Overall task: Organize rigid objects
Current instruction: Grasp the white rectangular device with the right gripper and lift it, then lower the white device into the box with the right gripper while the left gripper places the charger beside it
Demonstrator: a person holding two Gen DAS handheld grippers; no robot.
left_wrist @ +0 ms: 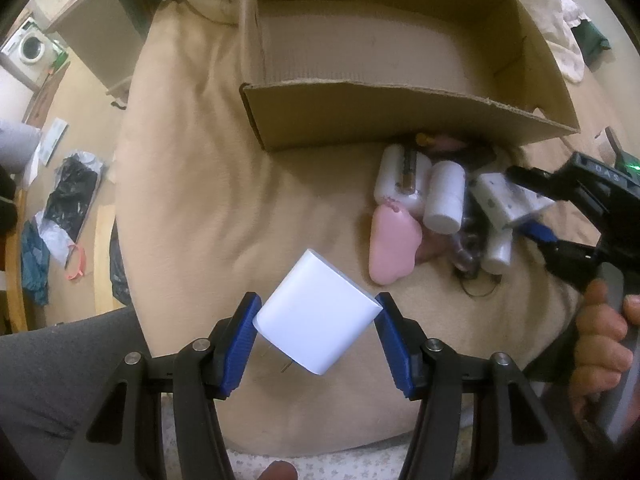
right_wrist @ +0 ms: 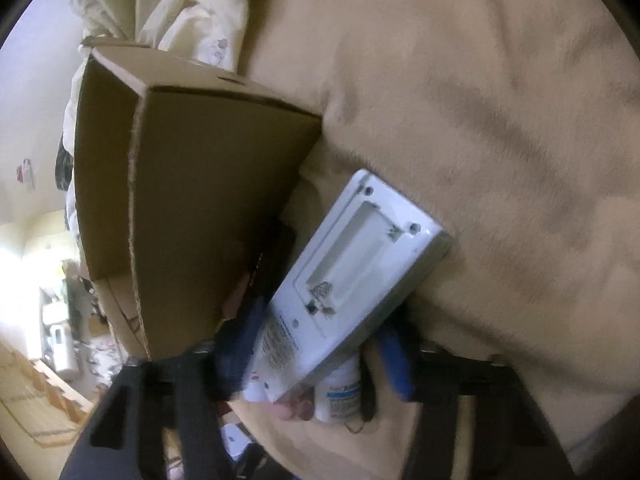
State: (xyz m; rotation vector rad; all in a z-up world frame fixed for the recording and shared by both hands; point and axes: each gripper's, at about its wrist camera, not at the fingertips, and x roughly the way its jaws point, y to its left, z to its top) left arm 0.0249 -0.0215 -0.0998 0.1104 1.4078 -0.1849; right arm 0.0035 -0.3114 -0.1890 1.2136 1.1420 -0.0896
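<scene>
My left gripper [left_wrist: 318,304] points down over the beige blanket, its blue pads shut on a white plug-in charger [left_wrist: 316,312] whose metal prongs point back toward the camera. An open cardboard box [left_wrist: 400,120] lies beyond it, its inside bare where I can see. My right gripper [left_wrist: 524,204] comes in from the right, shut on a white device [left_wrist: 504,200] at the edge of a pile. In the right wrist view this white device [right_wrist: 352,272] shows an uncovered battery compartment between the pads of the right gripper [right_wrist: 320,344], beside the box [right_wrist: 200,200].
The pile in front of the box holds white bottles [left_wrist: 444,196], a pink foot-shaped item [left_wrist: 394,248] and dark small things. A person's hand [left_wrist: 600,332] holds the right gripper. A grey-clad leg [left_wrist: 60,360] is at lower left. Beyond the blanket's left edge is a cluttered floor [left_wrist: 72,196].
</scene>
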